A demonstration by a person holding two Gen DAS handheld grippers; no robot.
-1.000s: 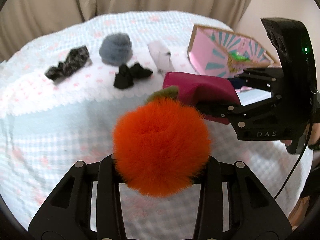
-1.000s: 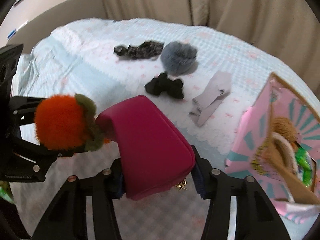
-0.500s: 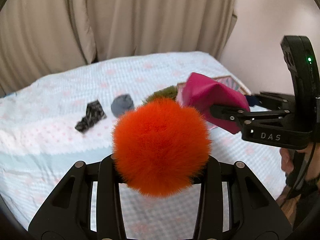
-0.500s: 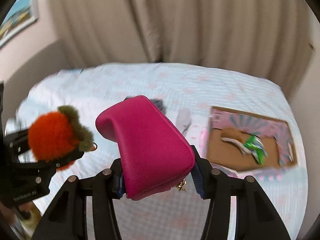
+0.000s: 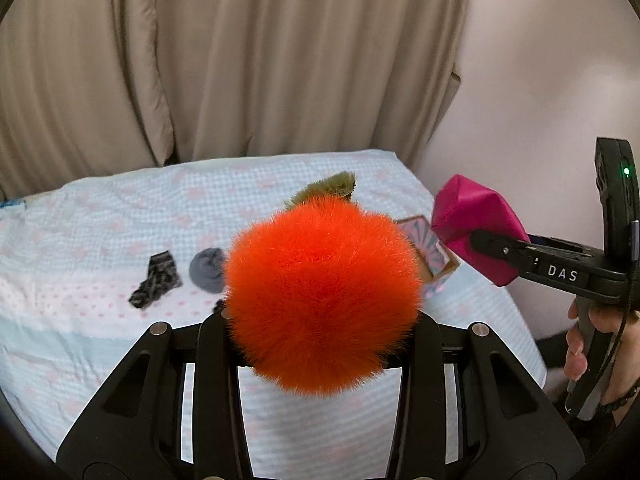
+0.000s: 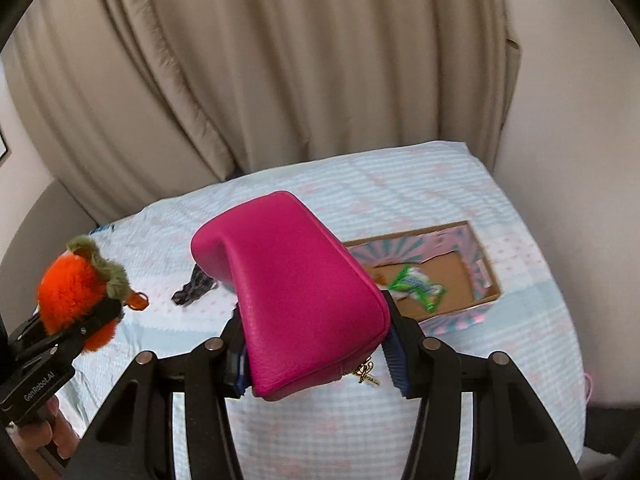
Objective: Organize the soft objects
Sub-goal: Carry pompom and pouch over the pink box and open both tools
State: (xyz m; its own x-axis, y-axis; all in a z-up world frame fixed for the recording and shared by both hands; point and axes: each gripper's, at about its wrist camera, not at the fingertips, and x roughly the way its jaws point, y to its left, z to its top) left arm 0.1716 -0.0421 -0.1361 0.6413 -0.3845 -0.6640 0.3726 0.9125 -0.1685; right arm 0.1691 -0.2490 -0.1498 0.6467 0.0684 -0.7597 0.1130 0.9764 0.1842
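My left gripper (image 5: 320, 332) is shut on a fluffy orange pompom (image 5: 320, 292) with a green leaf, held high above the bed; it also shows in the right wrist view (image 6: 74, 294). My right gripper (image 6: 316, 344) is shut on a magenta pouch (image 6: 296, 288), also held high; the pouch shows at the right of the left wrist view (image 5: 476, 228). Below lies a pink and teal cardboard box (image 6: 476, 248) holding a green and white item (image 6: 416, 286). A grey pompom (image 5: 206, 270) and a black patterned cloth (image 5: 156, 280) lie on the bed.
The bed (image 5: 80, 220) has a light blue checked cover with pink marks. Beige curtains (image 5: 240, 60) hang behind it and a wall (image 5: 540, 80) stands at the right. A black item (image 5: 219, 306) peeks out by the orange pompom.
Both grippers have risen well above the bed with their objects still held. The bed, the box and the loose items now look smaller and farther below.
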